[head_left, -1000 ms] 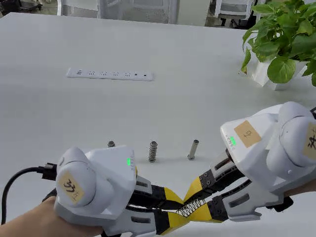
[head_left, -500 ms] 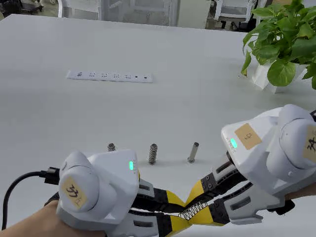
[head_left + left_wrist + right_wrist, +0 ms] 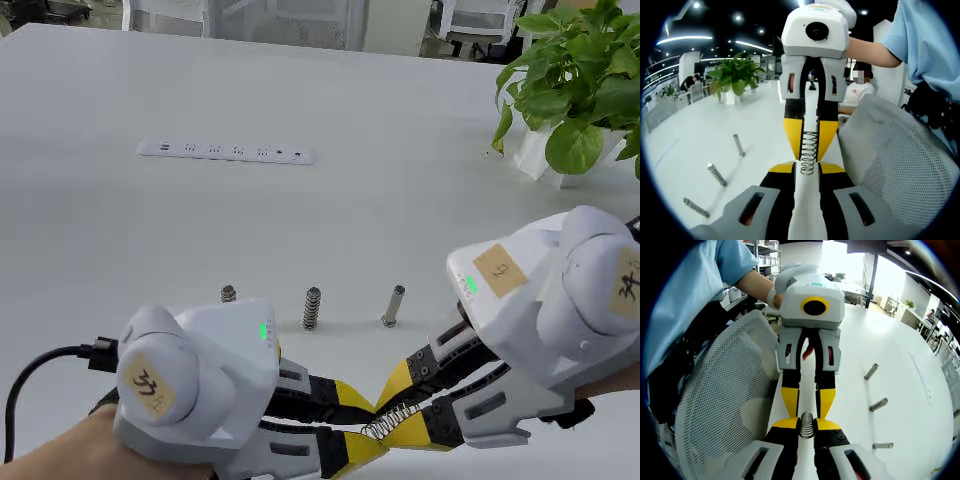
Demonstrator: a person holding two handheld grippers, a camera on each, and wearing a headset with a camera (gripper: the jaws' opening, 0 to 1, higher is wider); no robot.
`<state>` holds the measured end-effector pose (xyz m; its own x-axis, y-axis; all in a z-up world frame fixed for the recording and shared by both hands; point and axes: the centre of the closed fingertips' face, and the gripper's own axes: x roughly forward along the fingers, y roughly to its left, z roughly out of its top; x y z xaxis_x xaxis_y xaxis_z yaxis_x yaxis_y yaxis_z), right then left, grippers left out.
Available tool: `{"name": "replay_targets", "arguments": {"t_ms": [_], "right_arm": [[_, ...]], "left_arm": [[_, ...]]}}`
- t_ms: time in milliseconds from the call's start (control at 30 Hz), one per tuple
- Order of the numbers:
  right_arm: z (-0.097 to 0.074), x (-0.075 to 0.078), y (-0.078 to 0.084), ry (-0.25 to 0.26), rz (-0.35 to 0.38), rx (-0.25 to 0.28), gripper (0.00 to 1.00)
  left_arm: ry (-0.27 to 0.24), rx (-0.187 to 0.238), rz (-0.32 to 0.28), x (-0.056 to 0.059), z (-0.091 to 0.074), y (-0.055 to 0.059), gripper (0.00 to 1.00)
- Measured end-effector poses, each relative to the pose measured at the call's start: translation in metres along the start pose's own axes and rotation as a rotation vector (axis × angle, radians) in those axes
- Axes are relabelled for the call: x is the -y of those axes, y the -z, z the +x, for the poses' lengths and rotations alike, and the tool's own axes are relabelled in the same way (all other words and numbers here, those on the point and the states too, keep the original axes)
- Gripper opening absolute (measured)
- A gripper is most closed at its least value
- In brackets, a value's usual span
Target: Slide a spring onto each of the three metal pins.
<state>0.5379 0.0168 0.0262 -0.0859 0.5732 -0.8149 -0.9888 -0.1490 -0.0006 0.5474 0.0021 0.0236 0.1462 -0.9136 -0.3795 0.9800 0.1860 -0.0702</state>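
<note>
Left tongs [image 3: 807, 169] and right tongs [image 3: 806, 424] are tip to tip, each pinching one end of the same steel coil spring [image 3: 391, 421]. It's held in the air at the near edge of the white tabletop [image 3: 420, 200]. Just past the tips is a row of three upright metal pins. The left pin [image 3: 228, 294] and middle pin [image 3: 312, 308] each carry a spring; the right pin [image 3: 393, 304] is bare. Further back: flat white power strip [image 3: 226, 152]. Far right: leafy green potted plant [image 3: 575, 90].
</note>
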Motion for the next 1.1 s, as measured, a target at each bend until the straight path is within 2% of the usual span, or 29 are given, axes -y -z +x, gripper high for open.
{"name": "replay_targets", "arguments": {"t_ms": [167, 233, 267, 300, 367, 433, 500, 667, 733, 967, 1100], "right_arm": [[0.002, 0.003, 0.003, 0.004, 0.0, -0.012, 0.07], [0.002, 0.004, 0.004, 0.004, 0.0, -0.015, 0.07], [0.002, 0.004, 0.004, 0.005, 0.0, -0.017, 0.07], [0.002, 0.005, 0.005, 0.005, 0.0, -0.018, 0.07], [0.002, 0.005, 0.005, 0.004, -0.001, -0.02, 0.07], [0.002, 0.007, 0.006, 0.002, -0.002, -0.023, 0.07], [0.003, 0.011, 0.01, 0.005, 0.0, -0.036, 0.07], [-0.001, 0.022, 0.016, 0.013, -0.001, -0.063, 0.07], [-0.003, 0.026, 0.018, 0.016, -0.007, -0.074, 0.07], [-0.007, 0.04, 0.022, 0.017, -0.023, -0.102, 0.07], [-0.012, 0.048, 0.022, 0.016, -0.038, -0.12, 0.07]], "left_arm": [[-0.056, -0.012, -0.024, -0.01, -0.01, 0.009, 0.3], [-0.1, -0.013, -0.051, -0.017, -0.016, 0.014, 0.37], [-0.137, -0.018, -0.065, -0.023, -0.02, 0.017, 0.44], [-0.143, -0.012, -0.071, -0.024, -0.022, 0.018, 0.5], [-0.185, 0.005, -0.108, -0.031, -0.029, 0.021, 0.57], [-0.224, 0.027, -0.152, -0.038, -0.036, 0.023, 0.61], [-0.259, 0.04, -0.161, -0.044, -0.043, 0.024, 0.66], [-0.327, 0.048, -0.189, -0.054, -0.059, 0.028, 0.77], [-0.366, 0.047, -0.22, -0.059, -0.066, 0.032, 0.81], [-0.45, 0.068, -0.269, -0.067, -0.082, 0.039, 0.95], [-0.497, 0.054, -0.276, -0.068, -0.089, 0.046, 0.99]]}}
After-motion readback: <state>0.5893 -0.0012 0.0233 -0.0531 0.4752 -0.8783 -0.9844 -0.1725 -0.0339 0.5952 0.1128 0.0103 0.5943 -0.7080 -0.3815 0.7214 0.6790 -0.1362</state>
